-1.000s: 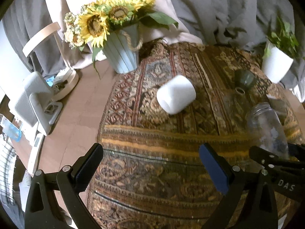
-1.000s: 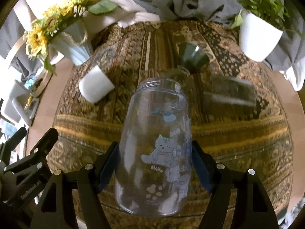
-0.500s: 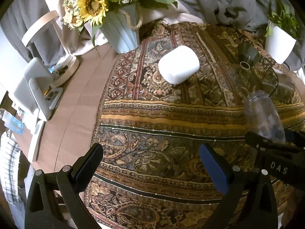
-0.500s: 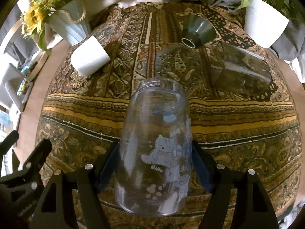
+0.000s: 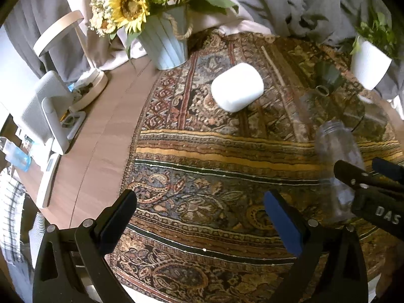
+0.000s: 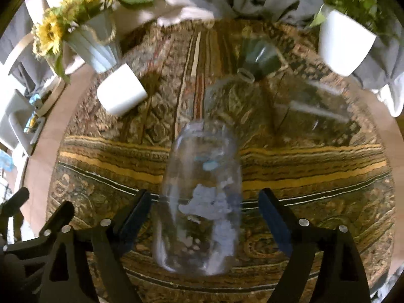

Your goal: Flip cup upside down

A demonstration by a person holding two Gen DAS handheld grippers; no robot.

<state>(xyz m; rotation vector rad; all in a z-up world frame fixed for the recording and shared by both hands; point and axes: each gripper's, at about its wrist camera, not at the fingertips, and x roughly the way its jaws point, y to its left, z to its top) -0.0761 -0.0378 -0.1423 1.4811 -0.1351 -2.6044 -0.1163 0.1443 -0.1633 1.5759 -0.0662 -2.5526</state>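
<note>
The right tongs [image 6: 202, 210] pinch the clear cup [image 6: 200, 197], its mouth pointing away from them; the left tongs [image 5: 199, 214] are spread, holding nothing.

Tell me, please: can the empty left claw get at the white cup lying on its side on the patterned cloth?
Probably yes. The left claw is open and empty, and only bare patterned cloth lies between it and the white cup. The clear plastic bottle stays off to the right.

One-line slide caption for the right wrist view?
Right gripper with clear cat-print cup between its fingers above patterned cloth; image motion-blurred.
</note>
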